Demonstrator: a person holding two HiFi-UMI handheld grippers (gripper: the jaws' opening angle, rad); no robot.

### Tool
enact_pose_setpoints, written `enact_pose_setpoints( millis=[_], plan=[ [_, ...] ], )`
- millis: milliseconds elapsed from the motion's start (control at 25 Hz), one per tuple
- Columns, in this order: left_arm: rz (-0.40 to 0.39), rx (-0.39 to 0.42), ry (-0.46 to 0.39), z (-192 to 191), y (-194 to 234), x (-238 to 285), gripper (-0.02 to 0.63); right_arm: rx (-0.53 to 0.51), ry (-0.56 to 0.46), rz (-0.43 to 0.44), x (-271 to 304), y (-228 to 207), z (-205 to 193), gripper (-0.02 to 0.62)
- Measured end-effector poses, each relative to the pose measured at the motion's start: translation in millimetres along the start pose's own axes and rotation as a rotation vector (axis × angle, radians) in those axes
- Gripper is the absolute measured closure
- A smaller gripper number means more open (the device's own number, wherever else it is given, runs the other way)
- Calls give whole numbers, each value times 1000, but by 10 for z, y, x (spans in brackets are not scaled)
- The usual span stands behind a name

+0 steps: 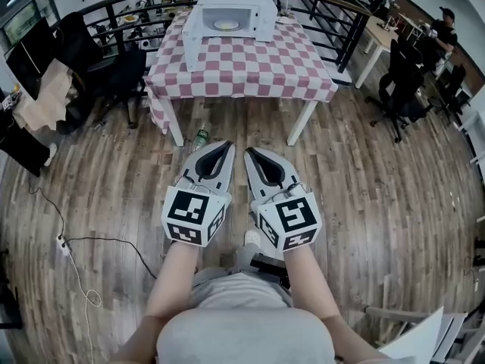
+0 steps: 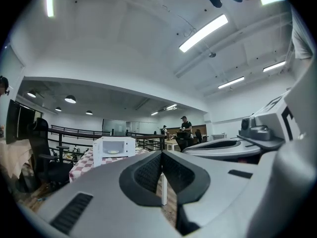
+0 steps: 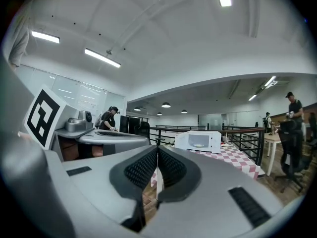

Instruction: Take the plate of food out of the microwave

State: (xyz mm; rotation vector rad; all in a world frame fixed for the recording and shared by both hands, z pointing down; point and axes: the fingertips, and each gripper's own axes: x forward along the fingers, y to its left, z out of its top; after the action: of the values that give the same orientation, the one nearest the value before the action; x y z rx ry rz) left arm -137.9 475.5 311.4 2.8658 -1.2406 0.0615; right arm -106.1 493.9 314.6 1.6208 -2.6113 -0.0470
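Observation:
A white microwave (image 1: 227, 19) stands with its door swung open on a red-and-white checked table (image 1: 242, 67), far ahead of me. Inside it lies a plate of food (image 1: 226, 25), pale and round. The microwave (image 2: 113, 149) and its plate (image 2: 113, 152) also show small in the left gripper view, and the microwave (image 3: 199, 141) in the right gripper view too. My left gripper (image 1: 225, 147) and right gripper (image 1: 248, 152) are held side by side over the wooden floor, well short of the table. Both are shut with nothing between the jaws.
A green bottle (image 1: 199, 137) lies on the floor by the table's front left leg. Black office chairs (image 1: 114, 78) stand left of the table, more chairs (image 1: 402, 82) and people at desks to the right. A black railing (image 1: 333, 14) runs behind the table. A power strip and cable (image 1: 64, 245) lie at left.

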Motion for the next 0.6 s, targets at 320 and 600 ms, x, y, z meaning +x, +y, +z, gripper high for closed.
enact_pose_setpoints(
  millis=[320, 600],
  plan=[
    [19, 8, 3, 39, 121, 565, 601, 22, -8, 87, 296, -371, 16, 569],
    [52, 26, 16, 111, 211, 980, 601, 96, -10, 172, 559, -734, 125, 569]
  ],
)
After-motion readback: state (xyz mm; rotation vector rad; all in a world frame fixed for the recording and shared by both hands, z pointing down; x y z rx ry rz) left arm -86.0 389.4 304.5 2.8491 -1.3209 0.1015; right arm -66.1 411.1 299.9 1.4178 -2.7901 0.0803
